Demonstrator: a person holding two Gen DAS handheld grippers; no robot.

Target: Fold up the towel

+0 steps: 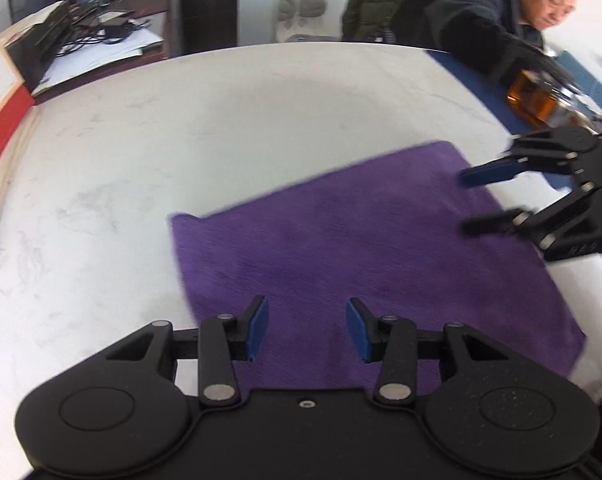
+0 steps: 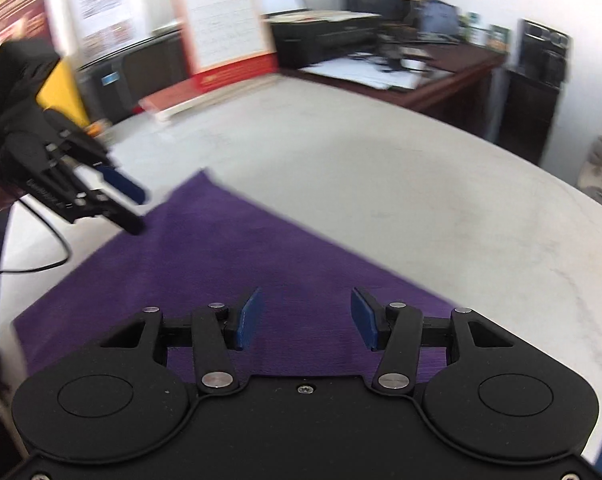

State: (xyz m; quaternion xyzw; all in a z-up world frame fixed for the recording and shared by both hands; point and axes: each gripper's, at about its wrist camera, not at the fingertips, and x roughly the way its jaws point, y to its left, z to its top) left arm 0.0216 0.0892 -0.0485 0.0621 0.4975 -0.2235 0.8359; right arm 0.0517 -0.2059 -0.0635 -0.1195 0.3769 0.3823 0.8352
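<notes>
A purple towel lies flat on the white table. In the left wrist view my left gripper hovers over the towel's near edge, open, with only cloth showing between its blue pads. My right gripper reaches in from the right over the towel's far right side, open and empty. In the right wrist view the right gripper is over the towel's near part, open. There the left gripper hangs above the towel's far left corner, holding nothing.
A person leans in at the table's far right, a dark sleeve reaching to an amber container on a blue mat. A red and white board and a cluttered desk stand behind. A black cable lies at the left.
</notes>
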